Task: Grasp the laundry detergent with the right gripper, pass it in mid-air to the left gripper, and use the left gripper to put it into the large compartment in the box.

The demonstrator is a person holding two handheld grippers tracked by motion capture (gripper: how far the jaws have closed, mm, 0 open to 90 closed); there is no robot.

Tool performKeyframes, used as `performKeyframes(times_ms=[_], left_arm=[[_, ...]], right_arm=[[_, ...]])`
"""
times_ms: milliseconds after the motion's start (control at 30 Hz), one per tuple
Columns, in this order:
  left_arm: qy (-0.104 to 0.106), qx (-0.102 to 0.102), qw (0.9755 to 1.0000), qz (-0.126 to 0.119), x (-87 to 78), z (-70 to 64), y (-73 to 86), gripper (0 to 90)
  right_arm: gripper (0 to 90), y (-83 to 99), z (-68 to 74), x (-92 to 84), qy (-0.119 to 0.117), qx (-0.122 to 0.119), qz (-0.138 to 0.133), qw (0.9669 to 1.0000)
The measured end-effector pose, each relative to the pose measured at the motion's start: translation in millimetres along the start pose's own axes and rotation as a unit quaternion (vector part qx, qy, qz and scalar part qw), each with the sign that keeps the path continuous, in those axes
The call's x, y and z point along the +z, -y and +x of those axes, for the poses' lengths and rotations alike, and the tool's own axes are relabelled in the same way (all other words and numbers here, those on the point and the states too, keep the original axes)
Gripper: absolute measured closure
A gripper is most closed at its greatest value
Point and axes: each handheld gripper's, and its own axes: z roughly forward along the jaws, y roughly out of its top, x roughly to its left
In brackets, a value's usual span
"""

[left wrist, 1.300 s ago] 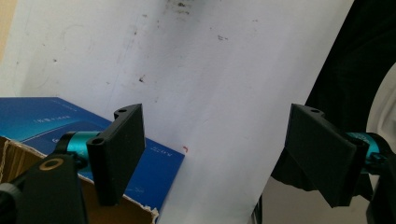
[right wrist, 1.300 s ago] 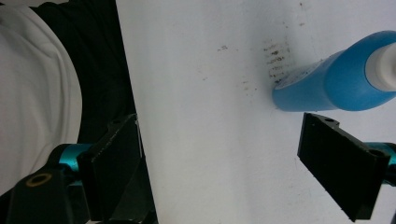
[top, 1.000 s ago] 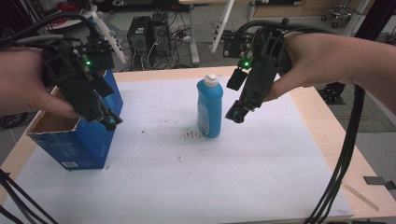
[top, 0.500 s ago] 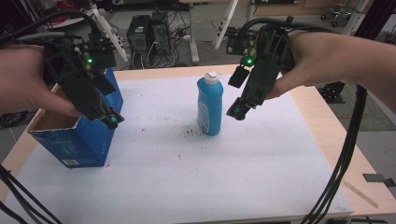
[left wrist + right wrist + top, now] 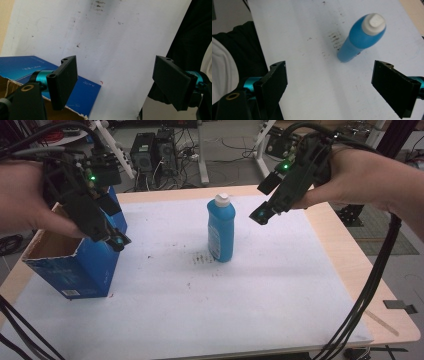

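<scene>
Bottle [image 5: 221, 229] stands upright mid-table [image 5: 280, 295], right gripper [image 5: 261, 216] hovering beside it with fingers [image 5: 275, 80] spread, left gripper [image 5: 117, 241] spread over the box [image 5: 75, 265]; a careless nudge might topple it.

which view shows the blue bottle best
The high view: the blue bottle stands upright, whole, white cap to base, on the white sheet. The right gripper view looks down on its cap, foreshortened. The left gripper view looks elsewhere.
</scene>
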Motion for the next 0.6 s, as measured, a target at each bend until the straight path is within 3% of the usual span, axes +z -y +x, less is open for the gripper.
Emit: performKeyframes(times_ms=[233,467,600], left_arm=[[0.001,0.004,1.0000,0.001,0.7,-0.4,-1.6,20.4],[0.002,0.004,1.0000,0.001,0.7,-1.2,-1.5,20.4],[0.001,0.001,1.0000,-0.002,1.0,-1.8,-1.5,20.4]], right_arm=[[12.8,13.9,-14.9,10.8,0.020,0.046,-0.019,0.9986],[12.8,20.1,-24.8,26.0,0.040,0.071,-0.027,0.9963],[12.8,20.8,-28.5,36.0,0.040,0.079,-0.031,0.9956]])
